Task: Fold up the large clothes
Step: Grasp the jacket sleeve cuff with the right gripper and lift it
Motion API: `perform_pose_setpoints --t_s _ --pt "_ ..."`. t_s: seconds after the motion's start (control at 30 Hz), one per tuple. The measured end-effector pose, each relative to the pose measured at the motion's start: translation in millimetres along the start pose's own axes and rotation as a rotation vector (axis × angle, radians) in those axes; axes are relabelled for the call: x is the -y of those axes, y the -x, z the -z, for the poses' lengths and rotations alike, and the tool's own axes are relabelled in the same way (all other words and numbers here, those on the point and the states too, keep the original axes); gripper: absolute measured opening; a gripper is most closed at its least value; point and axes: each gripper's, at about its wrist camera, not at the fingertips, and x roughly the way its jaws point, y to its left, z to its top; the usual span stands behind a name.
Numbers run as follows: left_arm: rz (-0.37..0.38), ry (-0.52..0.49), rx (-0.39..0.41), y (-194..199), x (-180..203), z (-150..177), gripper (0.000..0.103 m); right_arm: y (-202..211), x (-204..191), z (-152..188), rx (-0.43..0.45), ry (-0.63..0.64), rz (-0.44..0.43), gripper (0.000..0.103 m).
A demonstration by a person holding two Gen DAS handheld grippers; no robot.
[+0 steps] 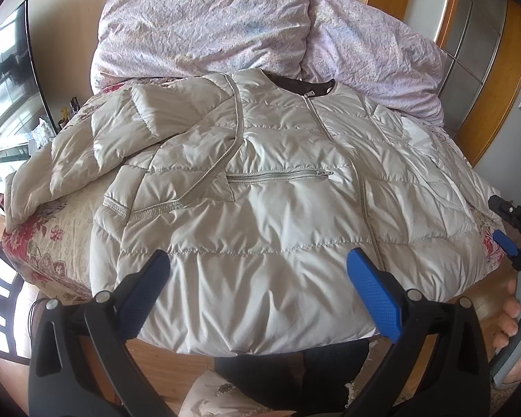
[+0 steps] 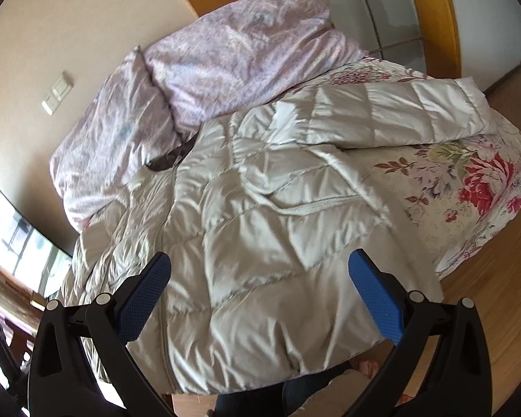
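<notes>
While both jaws stand wide and empty, left gripper point(image 1: 258, 267) and right gripper point(image 2: 260, 267) hover above the quilted jacket point(image 1: 278, 180), spread ahead, zipped.

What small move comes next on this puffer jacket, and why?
Probably bring the right hand-held gripper to the right sleeve and fold it across the puffer jacket: that sleeve lies spread out, the left sleeve is partly folded, and both grippers are open.

1 pale quilted jacket point(image 1: 260, 187) with 2 sleeves, 1 point(image 1: 87, 149) folded across its front and 1 point(image 2: 399, 111) spread outward. 1 bed point(image 1: 62, 229) under a floral cover. 1 crumpled lilac duvet point(image 1: 205, 24). 2 grippers, left gripper point(image 1: 258, 278) and right gripper point(image 2: 260, 278). 1 dark screen point(image 1: 10, 80).
</notes>
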Motion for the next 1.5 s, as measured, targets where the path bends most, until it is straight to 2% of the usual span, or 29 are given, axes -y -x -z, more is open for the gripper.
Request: perform_pose_setpoints --t_s 0.17,0.2,0.33,0.43,0.5,0.6,0.83,0.9,0.93,1.0,1.1,1.17,1.27,1.33,1.4,1.5 --pt "0.015 0.027 -0.025 -11.9 -10.1 -6.6 0.101 -1.1 71.8 -38.3 0.051 -0.231 0.051 0.101" --pt "0.018 0.033 -0.03 -14.2 -11.9 -7.5 0.101 -1.0 88.3 -44.9 0.066 -0.28 0.065 0.094" --pt "0.047 0.045 -0.055 -24.3 -16.5 -10.9 0.101 -1.6 144.7 -63.4 0.106 -0.442 0.119 0.084" --pt "0.096 0.052 -0.075 -32.0 -18.8 -12.0 0.101 -9.4 182.4 -76.8 0.119 -0.547 0.14 0.074" --pt "0.117 0.054 -0.083 -34.4 -19.3 -11.9 0.101 -17.4 202.6 -84.8 0.119 -0.607 0.123 0.065" --pt "0.152 0.057 -0.084 -37.7 -18.4 -13.0 0.101 -32.8 228.8 -95.6 0.111 -0.697 0.086 0.056" --pt "0.218 0.112 -0.048 -40.0 -27.5 -18.2 0.101 -52.5 261.3 -111.5 0.123 -0.789 0.123 0.051" --pt "0.217 0.135 -0.029 -40.4 -30.2 -19.7 0.101 -56.1 266.7 -114.2 0.132 -0.803 0.126 0.041" --pt "0.221 0.144 -0.022 -41.0 -31.8 -20.9 0.101 -56.9 268.5 -115.3 0.137 -0.805 0.134 0.038" --pt "0.227 0.157 -0.013 -43.2 -34.7 -22.8 0.101 -59.8 270.5 -119.4 0.135 -0.799 0.17 0.024" --pt "0.216 0.165 0.014 -43.7 -39.3 -24.2 0.101 -61.1 268.0 -127.2 0.145 -0.77 0.196 0.015" --pt "0.195 0.166 0.052 -41.8 -44.1 -24.6 0.101 -54.8 255.7 -138.0 0.178 -0.7 0.227 0.012" --pt "0.174 0.181 0.081 -40.7 -54.5 -25.7 0.101 -37.9 220.5 -160.9 0.255 -0.542 0.276 0.011" --pt "0.165 0.199 0.084 -42.0 -62.9 -26.9 0.101 -25.8 187.1 -177.2 0.302 -0.433 0.27 0.01" --pt "0.166 0.217 0.089 -43.9 -71.2 -27.0 0.101 -14.8 149.8 -190.2 0.34 -0.328 0.244 0.01" --pt "0.164 0.242 0.093 -46.1 -82.5 -26.5 0.101 -3.1 86.0 -203.1 0.371 -0.183 0.145 0.01"
